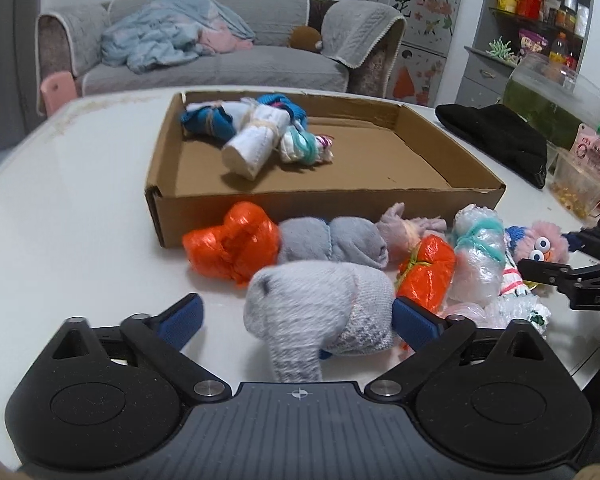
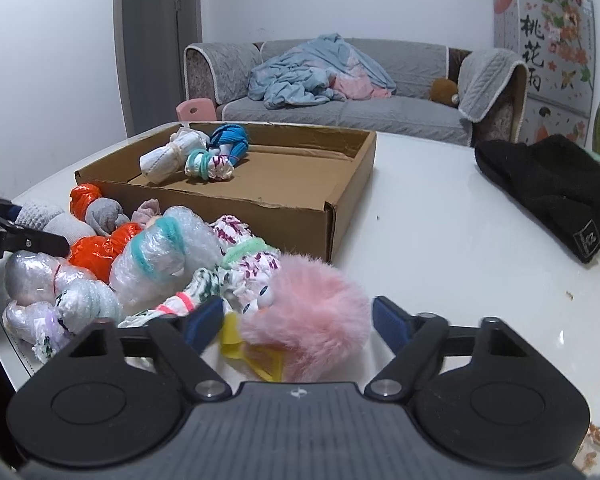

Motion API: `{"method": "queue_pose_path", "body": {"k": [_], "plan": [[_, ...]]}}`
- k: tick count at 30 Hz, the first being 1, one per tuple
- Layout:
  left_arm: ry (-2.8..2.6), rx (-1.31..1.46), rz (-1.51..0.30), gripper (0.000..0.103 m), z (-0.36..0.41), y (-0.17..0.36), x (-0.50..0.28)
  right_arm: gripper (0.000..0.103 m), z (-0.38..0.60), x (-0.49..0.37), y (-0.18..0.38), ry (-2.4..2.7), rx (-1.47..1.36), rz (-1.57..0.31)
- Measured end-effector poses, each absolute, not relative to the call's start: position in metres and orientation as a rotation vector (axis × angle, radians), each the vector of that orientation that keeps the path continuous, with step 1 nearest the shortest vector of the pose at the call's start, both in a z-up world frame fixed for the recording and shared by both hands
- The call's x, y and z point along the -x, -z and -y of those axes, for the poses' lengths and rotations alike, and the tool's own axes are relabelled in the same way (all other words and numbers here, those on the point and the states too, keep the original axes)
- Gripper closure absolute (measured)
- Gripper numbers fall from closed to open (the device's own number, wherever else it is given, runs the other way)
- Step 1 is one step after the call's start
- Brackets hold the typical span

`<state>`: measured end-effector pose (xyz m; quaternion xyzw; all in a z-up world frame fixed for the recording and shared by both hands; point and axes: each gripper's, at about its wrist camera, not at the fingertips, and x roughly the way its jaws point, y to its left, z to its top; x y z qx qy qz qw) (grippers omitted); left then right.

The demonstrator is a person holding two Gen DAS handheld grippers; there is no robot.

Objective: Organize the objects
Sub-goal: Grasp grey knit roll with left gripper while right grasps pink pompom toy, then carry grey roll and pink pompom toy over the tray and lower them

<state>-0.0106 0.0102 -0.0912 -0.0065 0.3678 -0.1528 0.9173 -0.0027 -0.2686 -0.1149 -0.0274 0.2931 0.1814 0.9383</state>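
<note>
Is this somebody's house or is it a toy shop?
Most likely a home's living room. There is a grey sofa with a crumpled blue blanket on it, and a fridge covered in flower stickers standing by the white table.

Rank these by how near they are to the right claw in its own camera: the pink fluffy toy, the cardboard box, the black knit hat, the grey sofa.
1. Pink fluffy toy, between the right claw's fingers.
2. Cardboard box, ahead, slightly left.
3. Black knit hat, on the table's far right; too close to call with the box.
4. Grey sofa, across the room.
</note>
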Motion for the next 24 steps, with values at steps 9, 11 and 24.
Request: {"method": "queue_pose_path", "body": {"k": [9, 11, 24], "plan": [[0.397, 0.055, -0.746, 0.047, -0.005, 0.094, 0.014, 0.059, 0.273, 0.003, 0.114, -0.371, 0.043, -0.595], [0.394, 0.05, -0.741, 0.048, -0.004, 0.094, 0.015, 0.061, 0.274, 0.005, 0.113, -0.37, 0.04, -0.583], [0.324, 0.042, -0.673, 0.051, -0.029, 0.07, 0.029, 0.064, 0.296, 0.015, 0.094, -0.326, 0.025, -0.522]]}}
